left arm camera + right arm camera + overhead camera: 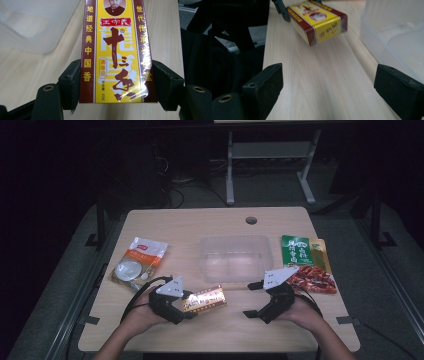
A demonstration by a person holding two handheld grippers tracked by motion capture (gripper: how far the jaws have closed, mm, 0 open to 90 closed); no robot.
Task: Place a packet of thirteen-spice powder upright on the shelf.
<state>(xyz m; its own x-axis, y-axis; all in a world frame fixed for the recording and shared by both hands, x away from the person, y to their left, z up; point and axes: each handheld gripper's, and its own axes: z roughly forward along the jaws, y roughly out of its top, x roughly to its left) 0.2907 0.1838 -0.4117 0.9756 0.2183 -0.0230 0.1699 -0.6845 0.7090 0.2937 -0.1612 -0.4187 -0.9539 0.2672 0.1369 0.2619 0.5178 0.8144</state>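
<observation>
Left tool (186, 306) clamped across flat yellow-and-maroon cardboard box (205, 299) at 6 o'clock end; box likely light, stiff, film-slick; grip long edges. Right tool (254, 300) apart, empty.

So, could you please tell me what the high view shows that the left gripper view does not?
The high view alone shows the white pouch, the green packet, the red snack packet and the right gripper, fingers spread with nothing between them. The left gripper view alone makes the box's print readable and shows the fingers pressed on its sides. Both show the yellow-and-red box in the left gripper, the clear plastic container and the wooden table.
</observation>
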